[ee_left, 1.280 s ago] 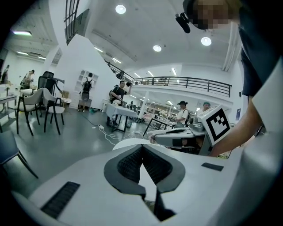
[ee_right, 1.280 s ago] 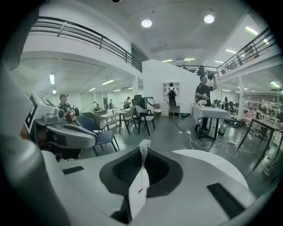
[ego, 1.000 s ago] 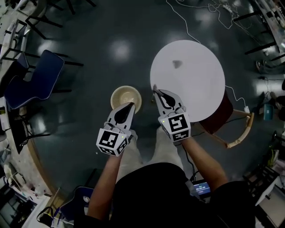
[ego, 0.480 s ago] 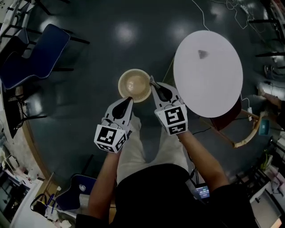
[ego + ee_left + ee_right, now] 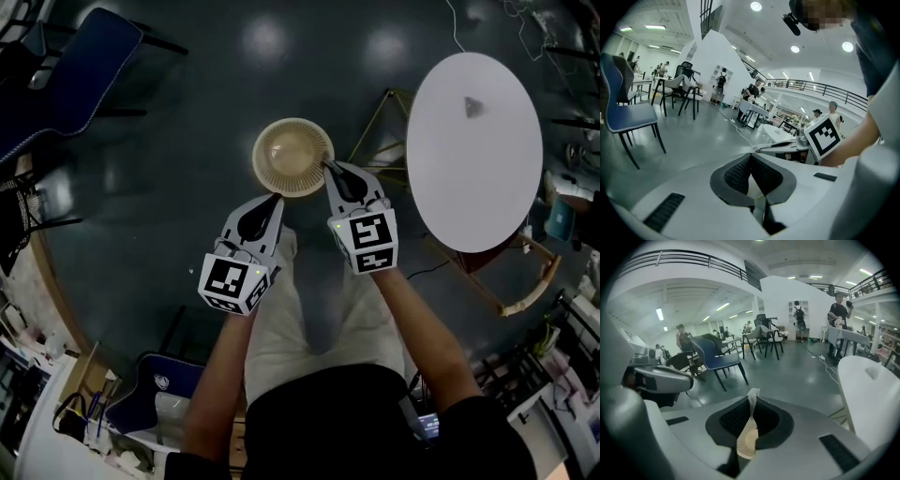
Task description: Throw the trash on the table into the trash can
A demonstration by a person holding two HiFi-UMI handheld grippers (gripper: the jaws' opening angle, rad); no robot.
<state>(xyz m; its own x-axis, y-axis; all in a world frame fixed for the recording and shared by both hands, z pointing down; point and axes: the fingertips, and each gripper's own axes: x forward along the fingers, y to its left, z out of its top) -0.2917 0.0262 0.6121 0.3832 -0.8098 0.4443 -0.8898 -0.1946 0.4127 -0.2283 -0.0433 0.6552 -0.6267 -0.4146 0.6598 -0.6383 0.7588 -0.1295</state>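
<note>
the right gripper (image 5: 328, 169) hung at the rim of the tan trash can (image 5: 292, 155) standing on the floor. its jaws were clamped on a thin white scrap of paper (image 5: 752, 400) that stuck up past the tips. the left gripper (image 5: 277, 200) sat just beside the can's near edge, jaws pressed together with nothing between them. off to the right stood the round white surface (image 5: 473, 178), with one small crumpled piece (image 5: 473, 108) lying on it, well apart from the can.
</note>
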